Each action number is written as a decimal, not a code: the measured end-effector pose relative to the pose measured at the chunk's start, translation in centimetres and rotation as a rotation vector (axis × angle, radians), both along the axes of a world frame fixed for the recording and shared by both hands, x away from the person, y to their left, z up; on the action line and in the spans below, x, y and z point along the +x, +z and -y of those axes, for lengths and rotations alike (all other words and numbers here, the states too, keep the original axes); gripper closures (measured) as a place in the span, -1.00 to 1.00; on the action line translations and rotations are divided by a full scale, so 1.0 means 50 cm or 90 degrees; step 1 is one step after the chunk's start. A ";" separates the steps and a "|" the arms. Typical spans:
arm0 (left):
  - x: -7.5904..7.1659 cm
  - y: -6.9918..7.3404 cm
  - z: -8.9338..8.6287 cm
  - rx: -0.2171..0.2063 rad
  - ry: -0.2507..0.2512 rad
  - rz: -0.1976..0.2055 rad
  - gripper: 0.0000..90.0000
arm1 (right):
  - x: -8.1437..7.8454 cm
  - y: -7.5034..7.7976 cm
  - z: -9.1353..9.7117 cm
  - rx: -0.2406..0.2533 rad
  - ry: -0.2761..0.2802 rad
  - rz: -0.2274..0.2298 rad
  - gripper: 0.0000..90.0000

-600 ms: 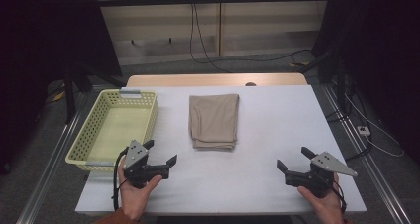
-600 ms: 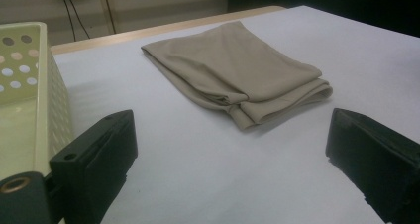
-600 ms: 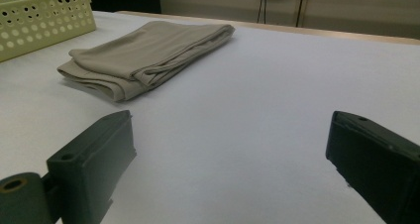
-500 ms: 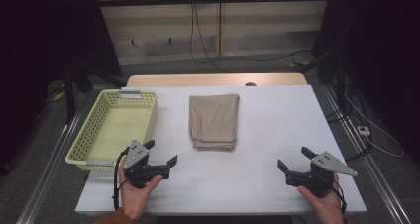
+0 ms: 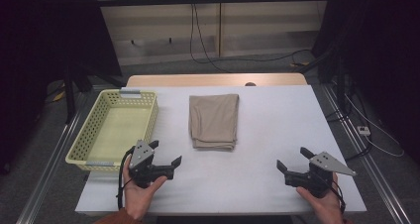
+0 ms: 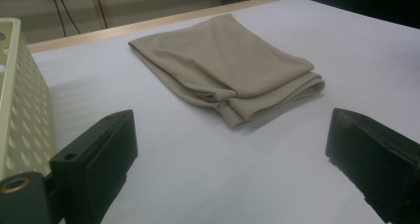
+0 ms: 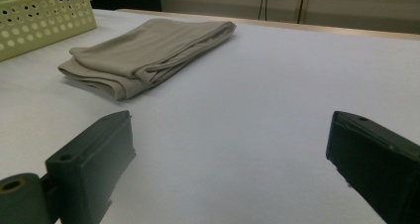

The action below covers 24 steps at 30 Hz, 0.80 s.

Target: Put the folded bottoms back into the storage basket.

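On the white table (image 5: 277,135), a folded beige cloth (image 5: 214,121) is lying flat near the middle, just right of a yellow basket (image 5: 143,116) and not touching it. The left gripper (image 5: 166,154) is hovering near the front edge with its jaws spread wide and nothing between them, right by the basket's front corner. The right gripper (image 5: 292,159) is sitting over at the front right, jaws gaping too, empty as well. Both are pointing toward the cloth but staying well apart from it.
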<state>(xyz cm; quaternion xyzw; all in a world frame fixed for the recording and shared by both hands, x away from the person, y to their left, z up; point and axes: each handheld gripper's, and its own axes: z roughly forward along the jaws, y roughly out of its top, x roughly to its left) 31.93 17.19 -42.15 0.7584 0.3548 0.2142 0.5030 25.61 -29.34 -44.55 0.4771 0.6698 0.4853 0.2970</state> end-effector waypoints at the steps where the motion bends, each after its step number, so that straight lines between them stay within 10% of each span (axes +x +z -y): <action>1: 0.001 0.000 0.001 -0.002 0.000 -0.002 -0.87 | 0.000 0.000 0.000 0.003 0.001 -0.002 -0.91; 13: 0.013 -0.002 0.024 -0.005 -0.020 -0.019 -0.84 | 0.001 0.000 0.004 0.015 -0.001 -0.003 -0.91; 17: 0.034 -0.002 0.044 0.003 -0.031 -0.062 -0.85 | 0.001 0.000 0.004 0.019 -0.002 -0.003 -0.91; 24: 0.041 0.009 0.060 0.011 -0.038 -0.049 -0.86 | 0.002 -0.001 0.002 0.019 0.002 -0.005 -0.90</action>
